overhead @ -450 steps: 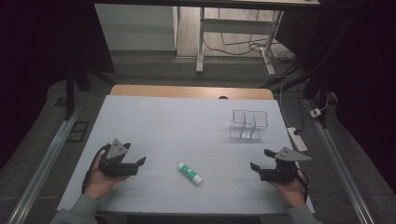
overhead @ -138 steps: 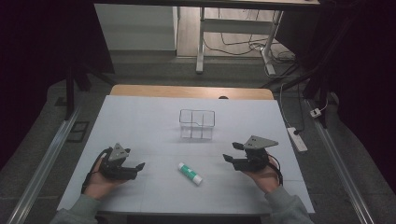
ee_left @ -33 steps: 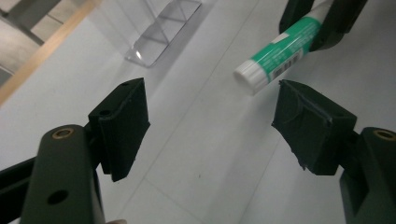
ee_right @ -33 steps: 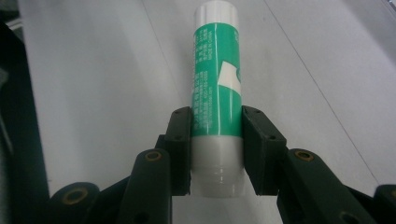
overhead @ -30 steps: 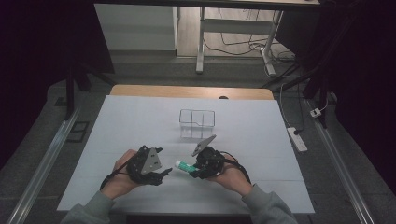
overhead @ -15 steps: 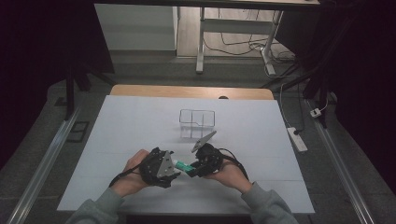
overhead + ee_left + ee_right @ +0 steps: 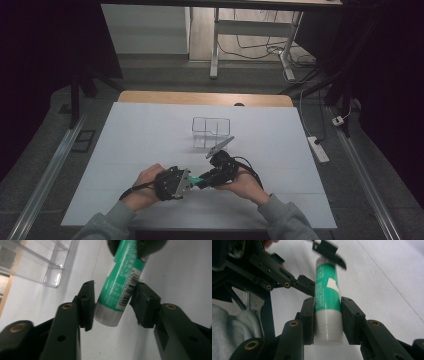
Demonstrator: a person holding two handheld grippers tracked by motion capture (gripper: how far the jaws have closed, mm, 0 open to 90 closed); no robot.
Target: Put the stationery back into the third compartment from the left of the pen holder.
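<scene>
A green glue stick (image 7: 198, 179) with a white cap is held above the white table sheet (image 7: 145, 135), between both hands. My right gripper (image 7: 206, 178) is shut on its white cap end (image 7: 328, 325). My left gripper (image 7: 188, 183) faces it from the left. Its pads (image 7: 87, 305) flank the stick's grey base (image 7: 107, 316) very closely, one on each side of the green label (image 7: 120, 280). In the right gripper view the left gripper's fingers (image 7: 304, 286) show around the far end of the stick (image 7: 327, 287), one of them blurred.
A clear two-compartment box (image 7: 211, 131) stands just beyond the hands, and appears at the upper left of the left gripper view (image 7: 37, 262). A white power strip (image 7: 318, 149) lies off the table's right edge. A grey sleeve (image 7: 227, 325) is close to the right gripper.
The right gripper moved the clear box to mid-table, then took hold of the glue stick and lifted it. In the last second the left gripper came in from the left to the stick's free end.
</scene>
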